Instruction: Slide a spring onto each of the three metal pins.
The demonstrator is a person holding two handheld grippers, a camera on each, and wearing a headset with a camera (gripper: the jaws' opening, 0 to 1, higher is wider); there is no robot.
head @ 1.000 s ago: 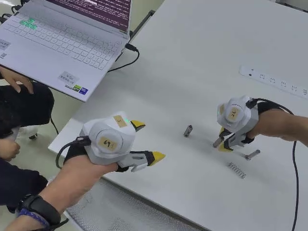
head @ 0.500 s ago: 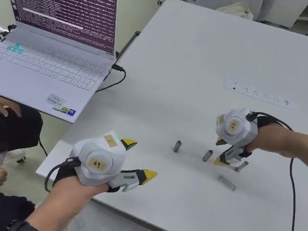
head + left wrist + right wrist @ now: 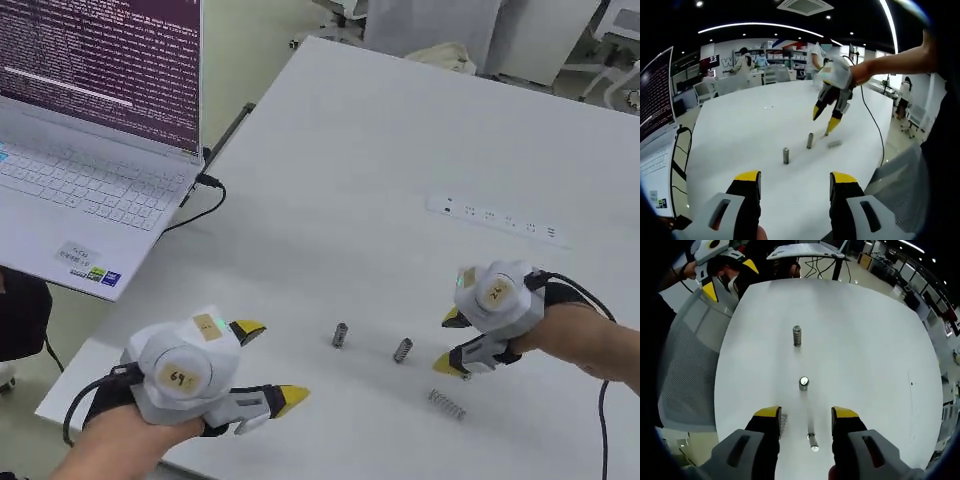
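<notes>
I'm holding both tongs released, w/ nothing in either. Left tongs (image 3: 270,362) are hovering over the desk (image 3: 380,150) edge. Right tongs (image 3: 448,342) are pointing down at the lying pin (image 3: 812,440), which is resting flat btw. the jaws. The near upright pin (image 3: 402,350) & far upright pin (image 3: 340,335) are standing apart, both looking spring-wrapped. The loose spring (image 3: 447,403) is lying beside the right tongs.

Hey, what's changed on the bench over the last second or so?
The right hand-held gripper backed off the upright pin beside it, leaving it standing, and shifted over the lying pin, now between its open jaws. The overall shift in the picture is camera motion. Unchanged: the other upright pin, the loose spring, and the open left hand-held gripper.
</notes>
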